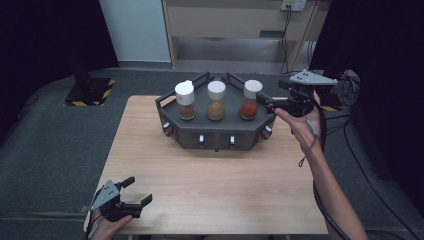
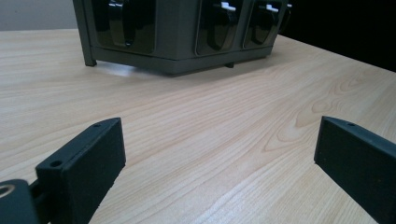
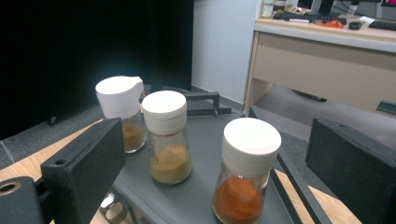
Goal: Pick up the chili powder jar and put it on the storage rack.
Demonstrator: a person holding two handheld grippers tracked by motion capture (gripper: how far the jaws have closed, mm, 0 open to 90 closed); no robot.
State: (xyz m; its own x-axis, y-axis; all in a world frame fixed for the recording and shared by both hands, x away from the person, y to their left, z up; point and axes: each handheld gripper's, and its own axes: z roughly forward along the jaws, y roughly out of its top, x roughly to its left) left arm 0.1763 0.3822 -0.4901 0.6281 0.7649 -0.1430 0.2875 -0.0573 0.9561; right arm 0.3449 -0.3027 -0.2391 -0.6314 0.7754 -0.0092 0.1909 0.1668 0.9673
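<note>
Nearest to where the person sits, the left tool (image 1: 131, 196) rests low at the front left corner of the worktop (image 1: 215, 190), jaws spread wide with nothing between them; parked there it stays well apart from the work and leaves the middle of the wood bare. Farther back stands the dark grey rack (image 1: 215, 131), a tray with knobs along its front and a raised rail behind, which I take to be there to keep the jars from sliding off. Three jars stand upright in a row on it, each with a white cap: a brown one (image 1: 185, 101) at the left, a tan one (image 1: 216, 100) in the middle, and the red jar (image 1: 250, 99) at the right end. The right tool (image 1: 268, 103) comes in from the right edge, jaws wide apart and gripping nothing, levelled at the red jar just beside it, apparently lining up to take it. That jar is clear glass, roughly half full of orange-red powder.
</note>
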